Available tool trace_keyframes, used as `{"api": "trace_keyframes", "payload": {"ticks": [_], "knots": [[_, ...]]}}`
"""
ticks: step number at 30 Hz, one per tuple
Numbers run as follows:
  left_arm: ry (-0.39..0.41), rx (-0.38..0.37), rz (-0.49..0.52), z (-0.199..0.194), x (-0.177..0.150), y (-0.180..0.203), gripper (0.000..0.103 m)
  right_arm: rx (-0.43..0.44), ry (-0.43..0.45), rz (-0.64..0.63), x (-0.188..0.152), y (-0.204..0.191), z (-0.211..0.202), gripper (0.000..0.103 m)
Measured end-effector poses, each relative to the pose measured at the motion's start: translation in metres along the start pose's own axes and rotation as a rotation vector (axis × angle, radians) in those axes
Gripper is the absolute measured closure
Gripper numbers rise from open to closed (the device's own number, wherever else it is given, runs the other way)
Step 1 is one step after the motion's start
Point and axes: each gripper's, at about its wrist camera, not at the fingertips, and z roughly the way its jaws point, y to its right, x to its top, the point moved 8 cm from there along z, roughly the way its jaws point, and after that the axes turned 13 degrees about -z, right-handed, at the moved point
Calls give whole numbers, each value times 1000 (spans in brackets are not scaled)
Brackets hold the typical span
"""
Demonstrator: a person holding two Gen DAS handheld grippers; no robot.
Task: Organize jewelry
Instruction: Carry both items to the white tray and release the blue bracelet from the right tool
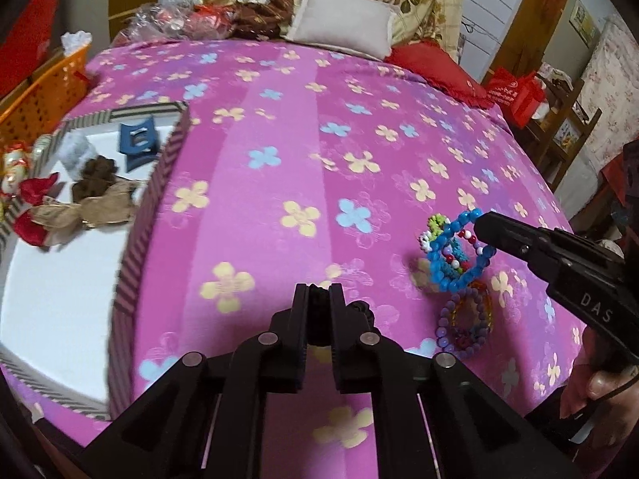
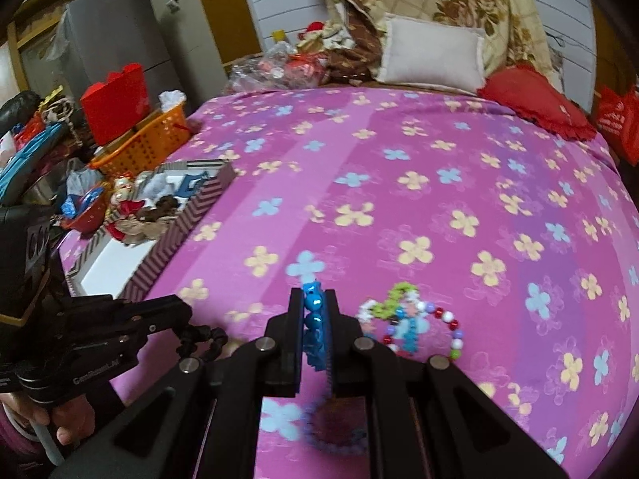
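My right gripper (image 2: pixel 313 299) is shut on a blue bead bracelet (image 2: pixel 311 319) and holds it just above the pink flowered bedspread; in the left wrist view the bracelet (image 1: pixel 451 255) hangs from its tip (image 1: pixel 485 229). My left gripper (image 1: pixel 319 295) is shut on a black bead bracelet (image 2: pixel 207 339), which hangs from its tip in the right wrist view. A multicolour bead bracelet (image 2: pixel 423 327) and a purple one (image 1: pixel 465 327) lie on the bed. A striped box (image 1: pixel 131 255) with a white floor stands at the left and holds hair clips and bows.
An orange basket (image 2: pixel 143 143) and clutter stand beyond the box at the bed's left edge. A white pillow (image 2: pixel 431 56), a red cushion (image 2: pixel 535 99) and a floral quilt lie at the head of the bed.
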Motion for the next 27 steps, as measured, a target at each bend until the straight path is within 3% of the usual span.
{"api": "trace_keyframes", "payload": {"ticks": [27], "knots": [[147,178,-121,-61,37,-126,98,163,27,-197,79,-148,31,95]]}}
